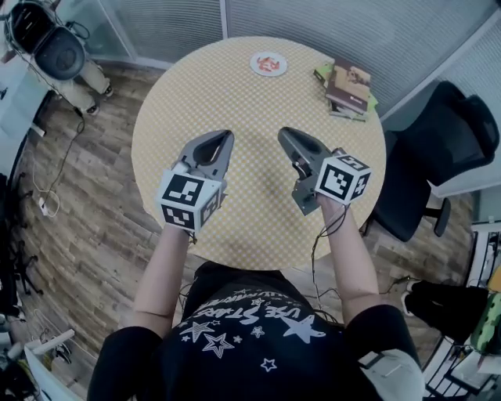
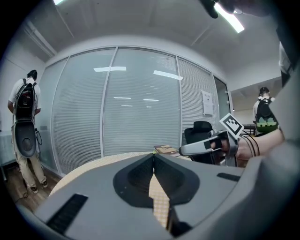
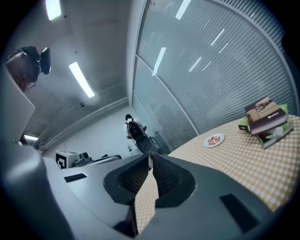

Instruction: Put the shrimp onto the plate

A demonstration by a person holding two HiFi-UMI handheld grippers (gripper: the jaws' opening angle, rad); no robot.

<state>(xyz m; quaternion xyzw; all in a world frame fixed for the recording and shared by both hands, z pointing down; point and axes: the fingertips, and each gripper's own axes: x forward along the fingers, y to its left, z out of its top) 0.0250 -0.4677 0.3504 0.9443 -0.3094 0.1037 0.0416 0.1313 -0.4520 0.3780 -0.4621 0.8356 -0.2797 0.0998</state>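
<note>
A round worktop [image 1: 235,102] covered in a yellow checked cloth stands on a floor [image 1: 94,235] of grey-brown wood planks. Behind it runs a curved glass partition wall [image 1: 329,23] lined with pale slatted blinds; a sheet of paper [image 2: 207,103] hangs on one panel. A black office chair [image 1: 438,149] sits just beside the worktop's right edge, and a cable [image 1: 59,180] trails over the floor at the left. Long strip lights [image 3: 82,79] glow on the grey ceiling [image 2: 140,23].
</note>
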